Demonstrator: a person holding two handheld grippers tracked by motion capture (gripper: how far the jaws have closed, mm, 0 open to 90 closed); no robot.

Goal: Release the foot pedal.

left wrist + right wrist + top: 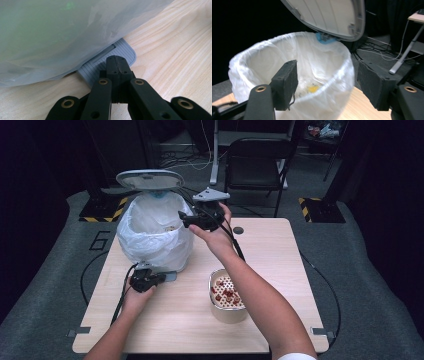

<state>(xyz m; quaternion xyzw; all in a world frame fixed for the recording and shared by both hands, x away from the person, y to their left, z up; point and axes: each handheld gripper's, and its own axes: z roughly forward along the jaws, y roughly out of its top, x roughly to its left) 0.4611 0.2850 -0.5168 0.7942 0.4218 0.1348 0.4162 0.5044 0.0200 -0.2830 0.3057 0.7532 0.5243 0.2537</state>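
The pedal bin (152,232), round and lined with a thin, crinkled white plastic bag, is seen upright at the bench's (280,265) left rear, its oval grey lid (150,179) raised. Its ribbed grey pedal (125,51) is pressed by the left gripper (161,278), fingers clenched together. The right gripper (184,220) is held at the rim, fingers released and empty.

White bag (150,232) in my bin, pale grey lid (150,179), ribbed grey pedal (110,58). My tongs: black jaws, brass rivets. Light wood-grain table (280,255). Beige tub (227,295), white perforated tray, red bits. Yellow scrap (312,88) inside the bag.
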